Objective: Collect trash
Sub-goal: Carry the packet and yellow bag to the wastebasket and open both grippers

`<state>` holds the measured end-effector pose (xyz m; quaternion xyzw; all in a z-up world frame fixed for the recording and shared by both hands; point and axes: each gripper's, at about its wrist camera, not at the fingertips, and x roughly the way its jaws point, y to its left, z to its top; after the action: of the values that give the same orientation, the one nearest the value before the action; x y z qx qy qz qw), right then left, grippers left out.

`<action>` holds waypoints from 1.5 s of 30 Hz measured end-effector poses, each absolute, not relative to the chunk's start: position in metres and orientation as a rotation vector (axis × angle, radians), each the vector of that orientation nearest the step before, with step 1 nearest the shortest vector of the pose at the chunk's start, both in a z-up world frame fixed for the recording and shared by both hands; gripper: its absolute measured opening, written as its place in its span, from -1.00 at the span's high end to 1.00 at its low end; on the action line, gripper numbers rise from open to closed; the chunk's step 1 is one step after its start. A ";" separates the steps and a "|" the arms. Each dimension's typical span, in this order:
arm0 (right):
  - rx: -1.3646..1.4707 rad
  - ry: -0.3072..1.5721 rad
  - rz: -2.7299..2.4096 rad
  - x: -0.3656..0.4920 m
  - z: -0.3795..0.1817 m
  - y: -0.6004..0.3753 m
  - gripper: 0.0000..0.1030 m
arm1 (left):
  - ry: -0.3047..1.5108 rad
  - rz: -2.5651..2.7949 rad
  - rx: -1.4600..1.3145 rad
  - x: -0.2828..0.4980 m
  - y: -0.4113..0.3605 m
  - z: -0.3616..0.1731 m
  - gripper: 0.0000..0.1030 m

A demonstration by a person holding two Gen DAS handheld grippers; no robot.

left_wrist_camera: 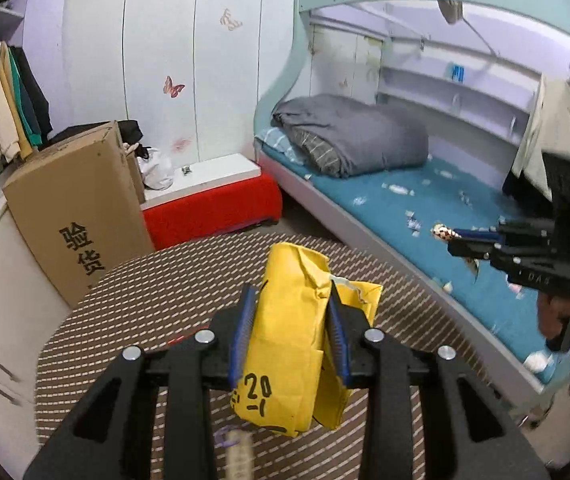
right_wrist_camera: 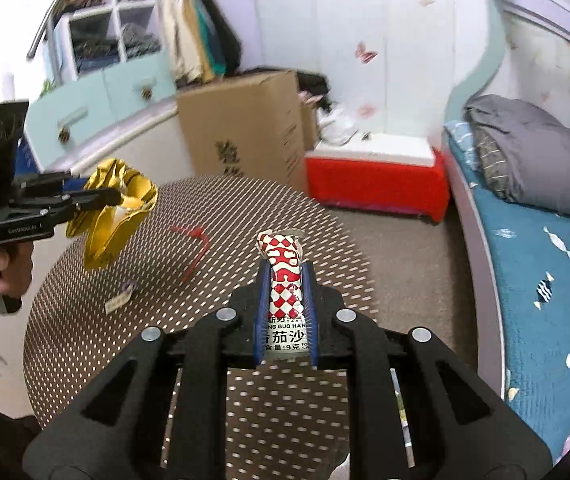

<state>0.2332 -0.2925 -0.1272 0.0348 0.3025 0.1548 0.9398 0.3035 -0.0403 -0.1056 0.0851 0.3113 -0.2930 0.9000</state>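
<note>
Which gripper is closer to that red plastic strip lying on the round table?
Left. The left gripper, clamping yellow paper, hangs just beside the red strip; the right gripper, holding a sauce packet, looks farther.

Small tag [left_wrist_camera: 239, 454] at the left wrist view's bottom centre smears into blur, print unreadable. Yellow paper [left_wrist_camera: 305, 344] hides the rug [left_wrist_camera: 157, 300] behind; cardboard box [right_wrist_camera: 245, 136] lettering cut off below.

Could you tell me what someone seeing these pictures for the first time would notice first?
Probably the crumpled yellow paper clamped in the left tongs above the round patterned table. Next, the red-and-white checked sauce packet pinched in the right tongs, and a red strip lying on the table. Behind stand a cardboard box and a bunk bed with a blue sheet.
</note>
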 end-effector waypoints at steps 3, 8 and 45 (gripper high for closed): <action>0.133 0.577 0.277 0.223 -0.120 -0.326 0.69 | 0.637 -0.629 0.145 0.304 -0.067 -0.096 0.35; 0.260 0.552 0.188 0.208 -0.122 -0.387 0.69 | 0.640 -0.693 0.123 0.302 -0.122 -0.088 0.35; 0.886 0.814 -0.133 0.221 -0.325 -0.574 -0.42 | 1.020 -0.782 0.192 0.343 -0.379 -0.227 0.35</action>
<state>0.2206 -0.5740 -0.3247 0.4163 0.3826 -0.0625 0.8225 0.3429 -0.3790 -0.2269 0.0896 0.4748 -0.3639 0.7963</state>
